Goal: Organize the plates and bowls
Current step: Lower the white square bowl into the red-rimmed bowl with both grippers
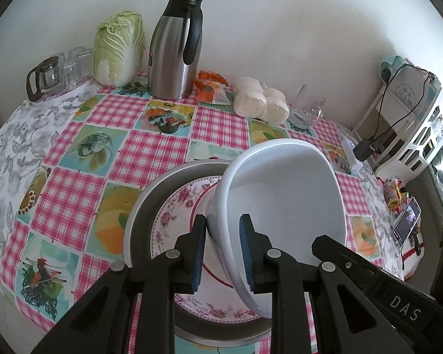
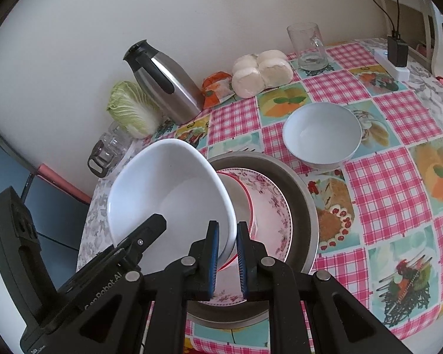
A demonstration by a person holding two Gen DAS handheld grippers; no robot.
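Observation:
A large white bowl (image 1: 283,194) (image 2: 168,188) hangs tilted over a stack of dishes, held from both sides. My left gripper (image 1: 223,221) is shut on its left rim, one blue pad inside and one outside. My right gripper (image 2: 227,227) is shut on the opposite rim. Below the bowl lies a floral plate (image 1: 168,221) (image 2: 271,206) with a smaller red-rimmed plate (image 2: 245,197) on it, both inside a round metal pan (image 1: 141,206) (image 2: 301,194). A second white bowl (image 2: 322,132) stands upright on the checked tablecloth beyond the pan.
Along the wall stand a steel thermos jug (image 1: 174,50) (image 2: 168,85), a cabbage (image 1: 118,50), wrapped buns (image 1: 260,100) (image 2: 260,70), a glass mug (image 2: 307,47) and several glasses (image 1: 73,65). A power strip with a charger (image 2: 395,59) lies at the far right.

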